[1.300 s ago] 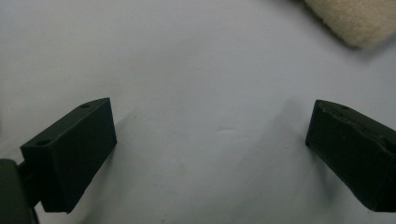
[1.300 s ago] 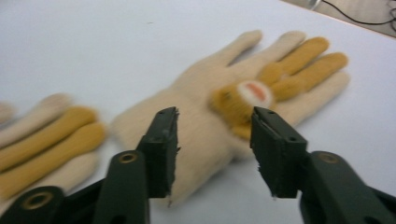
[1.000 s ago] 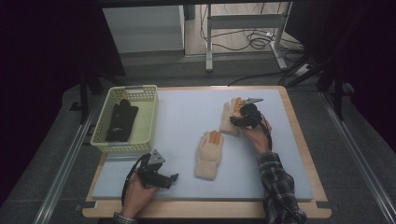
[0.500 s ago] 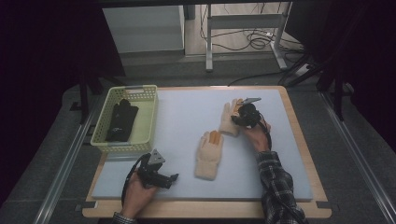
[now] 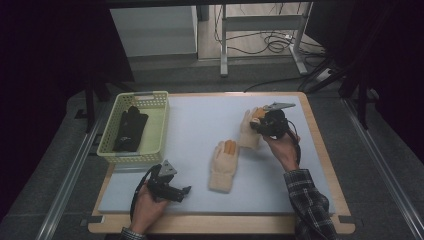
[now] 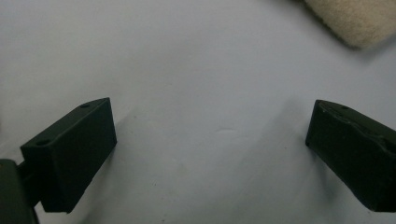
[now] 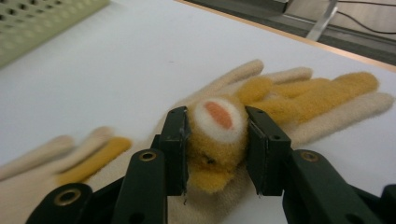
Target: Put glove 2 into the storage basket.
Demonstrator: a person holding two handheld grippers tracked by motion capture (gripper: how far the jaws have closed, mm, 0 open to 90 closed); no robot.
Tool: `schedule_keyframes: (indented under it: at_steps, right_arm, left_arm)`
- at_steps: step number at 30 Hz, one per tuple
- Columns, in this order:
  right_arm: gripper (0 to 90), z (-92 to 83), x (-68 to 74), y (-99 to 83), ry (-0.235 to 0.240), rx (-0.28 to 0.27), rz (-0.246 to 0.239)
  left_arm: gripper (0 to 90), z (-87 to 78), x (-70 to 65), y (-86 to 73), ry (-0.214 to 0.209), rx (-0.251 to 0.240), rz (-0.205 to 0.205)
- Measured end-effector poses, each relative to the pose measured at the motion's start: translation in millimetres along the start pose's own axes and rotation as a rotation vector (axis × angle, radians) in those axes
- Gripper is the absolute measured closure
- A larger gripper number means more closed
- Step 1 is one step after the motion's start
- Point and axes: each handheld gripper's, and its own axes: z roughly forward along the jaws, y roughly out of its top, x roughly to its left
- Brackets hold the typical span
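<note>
Right claw [image 7: 217,154]: clamped on the far glove [image 7: 280,100], at its plush animal patch, on the tabletop [image 5: 200,120].
Left claw [image 6: 210,154]: jaws apart, idle.
Tip: lift slowly, keeping clear of the near glove [image 5: 223,165].

I count two cream gloves [image 5: 223,166] [image 5: 248,131], one yellow-green basket [image 5: 159,122], one black glove [image 5: 130,130] inside it.

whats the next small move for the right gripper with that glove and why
Probably keep lifting the far glove and carry it toward the basket. The right gripper has just closed its jaws on the glove's orange plush patch, while most of the glove lies on the mat. The basket already holds a black glove, so that seems the likely destination.
</note>
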Motion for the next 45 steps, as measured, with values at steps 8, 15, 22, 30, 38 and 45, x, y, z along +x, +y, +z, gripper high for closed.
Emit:
schedule_keyframes:
  at_steps: [8, 15, 22, 30, 38, 45]
  right_arm:
    - [61.2, -28.1, 37.6, -6.4, 0.091, -0.035, 0.017]
    - [60.9, -38.7, 83.4, -20.4, 0.175, -0.040, 0.019]
    - [60.6, -32.3, 122.7, -34.8, 0.193, -0.032, 0.007]
    - [56.4, -3.7, 136.8, -61.3, 0.125, 0.008, -0.053]
    - [36.2, -6.1, 130.2, -70.5, 0.112, 0.012, -0.064]
    - [46.6, -36.7, 110.1, -76.5, 0.140, 0.021, -0.079]
  left_arm:
    - [1.9, -0.1, 0.0, 0.0, 0.000, 0.001, 0.001]
    - [1.9, 0.2, 0.0, 0.0, 0.002, -0.002, 0.001]
    - [1.9, 0.3, -0.2, 0.0, 0.002, -0.004, -0.001]
    - [2.0, 0.1, -0.2, -0.1, 0.001, -0.002, -0.001]
    - [2.0, 0.1, -0.2, -0.1, 0.001, -0.002, -0.001]
    - [2.0, 0.2, -0.3, -0.1, 0.002, -0.004, -0.002]
